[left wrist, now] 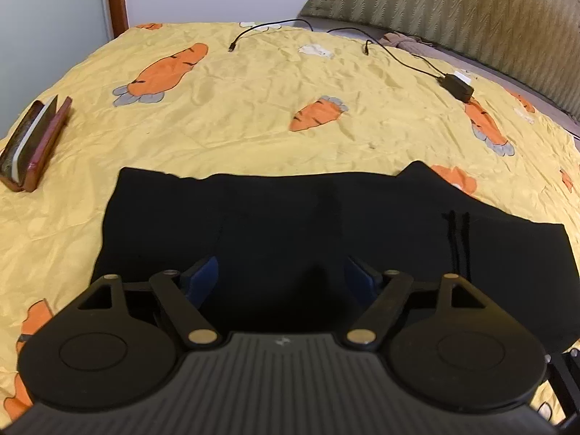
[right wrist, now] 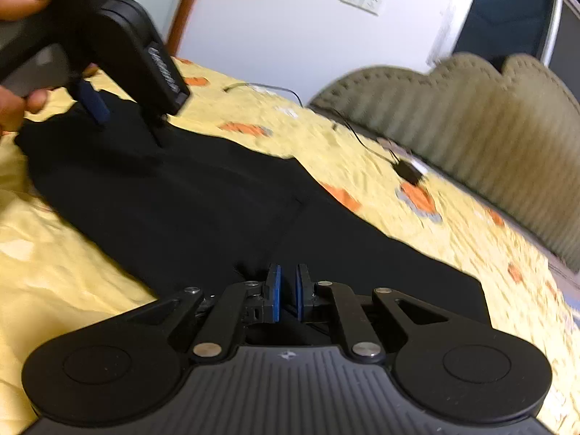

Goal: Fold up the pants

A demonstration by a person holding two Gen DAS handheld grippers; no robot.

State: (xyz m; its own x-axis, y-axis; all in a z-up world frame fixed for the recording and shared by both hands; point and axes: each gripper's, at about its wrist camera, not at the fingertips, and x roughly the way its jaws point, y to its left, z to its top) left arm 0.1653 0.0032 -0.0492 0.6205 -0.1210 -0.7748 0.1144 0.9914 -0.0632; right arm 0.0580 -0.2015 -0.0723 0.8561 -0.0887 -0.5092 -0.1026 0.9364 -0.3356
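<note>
Black pants (left wrist: 290,224) lie folded flat on a yellow carrot-print bedspread (left wrist: 253,116); a black drawstring (left wrist: 458,243) lies on them at the right. My left gripper (left wrist: 282,275) is open, its blue pads wide apart just above the pants' near part. In the right wrist view the pants (right wrist: 188,210) run from upper left to lower right. My right gripper (right wrist: 288,290) hovers over them with its blue pads almost together, a narrow gap between and no cloth in it. The left gripper (right wrist: 119,116) shows at upper left, held by a hand over the pants' far end.
A brown case (left wrist: 32,141) lies on the bed at the left. A black charger (left wrist: 458,87) and its cables (left wrist: 253,32) lie near the far edge. A padded olive headboard (left wrist: 471,11) stands at the back right, with a white wall behind.
</note>
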